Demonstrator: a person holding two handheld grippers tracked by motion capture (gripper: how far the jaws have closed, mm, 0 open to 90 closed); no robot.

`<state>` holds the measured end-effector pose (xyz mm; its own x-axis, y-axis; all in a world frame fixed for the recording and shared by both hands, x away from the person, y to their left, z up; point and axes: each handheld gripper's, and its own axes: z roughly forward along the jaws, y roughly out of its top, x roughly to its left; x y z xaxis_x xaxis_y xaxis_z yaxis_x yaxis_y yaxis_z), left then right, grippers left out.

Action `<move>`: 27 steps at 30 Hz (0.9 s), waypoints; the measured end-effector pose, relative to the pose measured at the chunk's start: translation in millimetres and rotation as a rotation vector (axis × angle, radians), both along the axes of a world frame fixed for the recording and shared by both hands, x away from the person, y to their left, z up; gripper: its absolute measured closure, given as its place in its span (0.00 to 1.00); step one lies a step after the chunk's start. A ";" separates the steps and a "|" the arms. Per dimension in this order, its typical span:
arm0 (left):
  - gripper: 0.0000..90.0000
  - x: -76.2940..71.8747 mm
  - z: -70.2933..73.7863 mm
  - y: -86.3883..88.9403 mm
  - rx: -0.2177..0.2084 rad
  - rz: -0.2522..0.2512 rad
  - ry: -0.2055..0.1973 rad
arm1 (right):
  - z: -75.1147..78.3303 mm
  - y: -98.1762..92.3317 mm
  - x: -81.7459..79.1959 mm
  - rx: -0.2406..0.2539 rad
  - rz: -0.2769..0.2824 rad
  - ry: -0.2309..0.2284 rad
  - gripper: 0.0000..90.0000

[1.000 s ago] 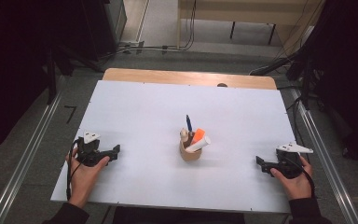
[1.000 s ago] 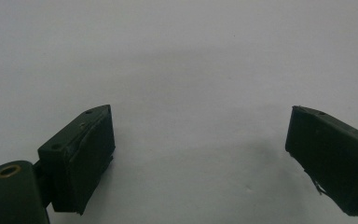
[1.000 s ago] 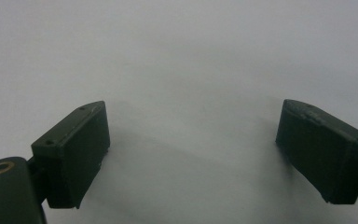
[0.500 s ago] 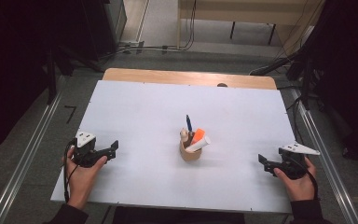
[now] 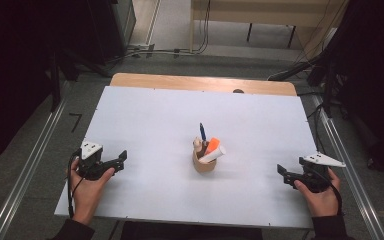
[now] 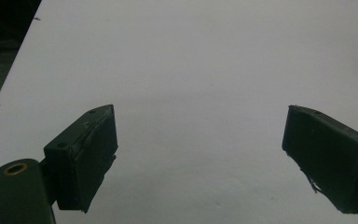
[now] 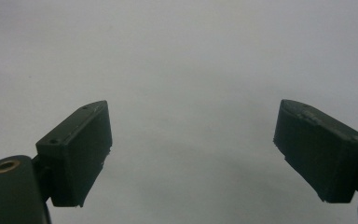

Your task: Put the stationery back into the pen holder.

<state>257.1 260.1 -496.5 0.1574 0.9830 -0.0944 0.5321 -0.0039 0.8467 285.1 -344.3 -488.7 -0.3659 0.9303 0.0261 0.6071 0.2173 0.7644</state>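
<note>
A small tan cup [image 5: 204,164] stands near the middle of the white table [image 5: 155,115]. It holds a blue pen [image 5: 202,132], an orange marker [image 5: 212,145] and a white marker [image 5: 214,154]. My left gripper [image 5: 120,159] rests near the table's front left, held in a hand, pointing right toward the cup, well apart from it. My right gripper [image 5: 282,172] rests at the front right, pointing left toward the cup. In the left gripper view my left gripper [image 6: 200,158] stands open over bare table. In the right gripper view my right gripper [image 7: 193,156] stands open too, with nothing between its jaws.
A wooden strip [image 5: 200,84] runs along the table's far edge. Metal rails [image 5: 25,165] flank the table on the floor at both sides. Cables [image 5: 290,75] and table legs lie beyond the far edge.
Both hands have drawn slightly back toward the front edge and outward. The cup and its contents have not moved.
</note>
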 end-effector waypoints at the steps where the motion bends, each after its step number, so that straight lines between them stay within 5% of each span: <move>1: 0.12 -0.1 -0.1 -0.1 -0.001 0.000 0.001 | -0.1 0.0 0.1 0.000 0.000 0.001 0.11; 27: 0.12 0.5 -0.4 1.5 -0.005 0.005 -0.005 | -1.3 -1.2 0.4 -0.001 -0.004 0.007 0.11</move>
